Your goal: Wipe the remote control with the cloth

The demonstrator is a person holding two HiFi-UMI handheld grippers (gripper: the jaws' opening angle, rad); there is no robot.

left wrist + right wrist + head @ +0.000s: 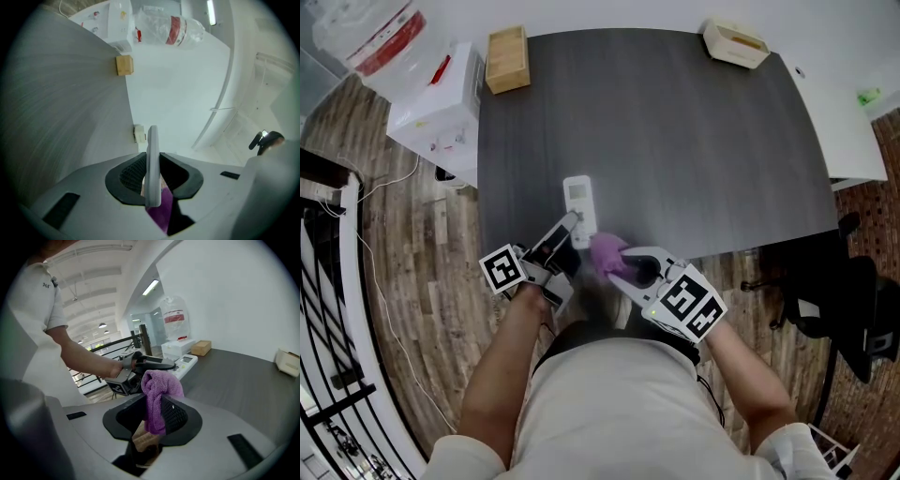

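Left gripper (570, 228) fingers closed on remote control (579, 200), gripped edge-on. Right gripper (623, 265) fingers pinch purple cloth (607, 251), just beside the remote control.

Office-like indoor room, large dark grey table (675, 141) against a white wall, water dispenser (441, 117) with an upturned bottle (380, 37) beside the table's far left corner, black office chair (844, 291) off its right edge, wood-plank floor (412, 281) with trailing cables (380, 281), black railing (328, 309), ceiling strip lights (151, 287)
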